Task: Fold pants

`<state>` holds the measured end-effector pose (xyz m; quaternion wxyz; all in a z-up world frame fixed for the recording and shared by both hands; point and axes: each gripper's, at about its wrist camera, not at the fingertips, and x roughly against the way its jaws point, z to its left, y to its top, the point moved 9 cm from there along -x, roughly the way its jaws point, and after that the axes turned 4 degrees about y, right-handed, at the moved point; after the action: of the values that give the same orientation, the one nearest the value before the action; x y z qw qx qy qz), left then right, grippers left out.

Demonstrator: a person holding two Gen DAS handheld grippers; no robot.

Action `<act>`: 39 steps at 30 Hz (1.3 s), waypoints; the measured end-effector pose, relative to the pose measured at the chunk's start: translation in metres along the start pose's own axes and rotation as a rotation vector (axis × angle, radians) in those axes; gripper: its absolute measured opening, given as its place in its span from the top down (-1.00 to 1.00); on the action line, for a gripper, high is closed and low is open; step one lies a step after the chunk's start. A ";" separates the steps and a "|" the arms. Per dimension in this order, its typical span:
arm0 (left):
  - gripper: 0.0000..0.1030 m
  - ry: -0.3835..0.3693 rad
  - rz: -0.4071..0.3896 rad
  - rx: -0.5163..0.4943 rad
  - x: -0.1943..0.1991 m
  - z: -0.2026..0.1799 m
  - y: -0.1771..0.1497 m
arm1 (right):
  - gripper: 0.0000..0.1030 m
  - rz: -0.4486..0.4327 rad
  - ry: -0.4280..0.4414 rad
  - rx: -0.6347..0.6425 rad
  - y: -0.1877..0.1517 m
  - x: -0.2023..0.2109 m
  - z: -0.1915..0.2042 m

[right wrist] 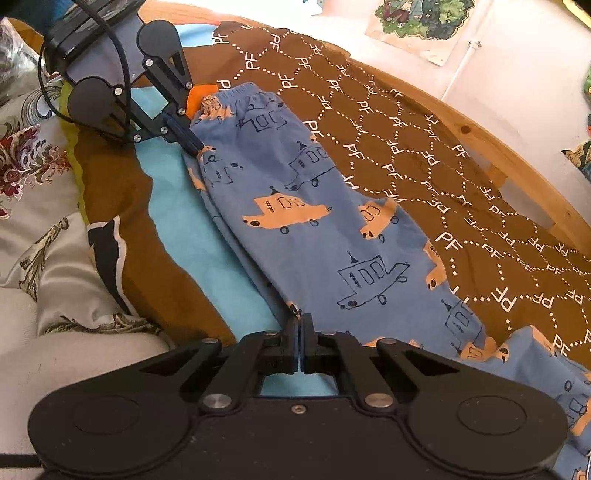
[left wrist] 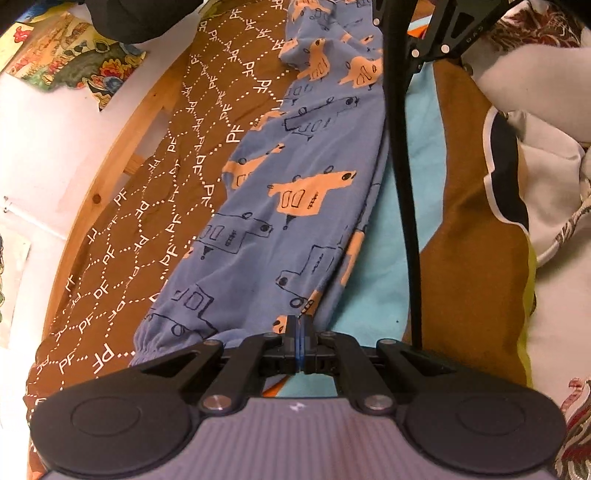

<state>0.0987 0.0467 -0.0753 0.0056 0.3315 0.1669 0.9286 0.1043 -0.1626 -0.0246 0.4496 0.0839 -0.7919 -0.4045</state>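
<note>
Blue pants (left wrist: 295,206) printed with orange and outlined cars lie stretched along the bed, one leg over the other; they also show in the right wrist view (right wrist: 325,229). My left gripper (left wrist: 300,325) is shut on the edge of the pants near the elastic cuff (left wrist: 155,343). In the right wrist view the left gripper (right wrist: 192,144) pinches the same edge near the cuff (right wrist: 236,96). My right gripper (right wrist: 300,321) is shut on the side edge of the pants nearer the waist. Its black frame (left wrist: 436,37) rises at the top of the left wrist view.
The pants lie on a brown bedspread with white PF lettering (right wrist: 424,155) and a light blue patch (right wrist: 192,229). A wooden bed rail (right wrist: 517,162) and white wall with posters (right wrist: 424,26) run along the far side. Grey-white floral bedding (right wrist: 44,236) is bunched on the near side.
</note>
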 end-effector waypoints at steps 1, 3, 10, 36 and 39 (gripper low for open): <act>1.00 0.001 -0.002 0.002 0.001 0.001 0.000 | 1.00 -0.001 0.003 0.003 0.000 0.001 0.001; 1.00 0.003 -0.006 0.011 0.002 0.004 0.000 | 1.00 -0.005 0.005 0.003 0.000 0.003 0.001; 1.00 -0.024 -0.001 0.022 0.010 0.001 0.002 | 1.00 -0.012 0.009 -0.008 -0.004 0.005 0.001; -0.97 -0.212 -0.303 0.478 -0.025 -0.022 0.252 | -0.99 -0.210 -0.358 -0.954 -0.130 0.139 -0.222; -0.95 -0.199 -0.292 0.380 -0.034 -0.045 0.277 | -0.98 -0.245 -0.352 -0.958 -0.134 0.139 -0.237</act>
<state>0.1250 -0.2327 -0.0415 0.0938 0.3889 0.3829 0.8327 0.1775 -0.4542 0.0327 0.2469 -0.1083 -0.5661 -0.7790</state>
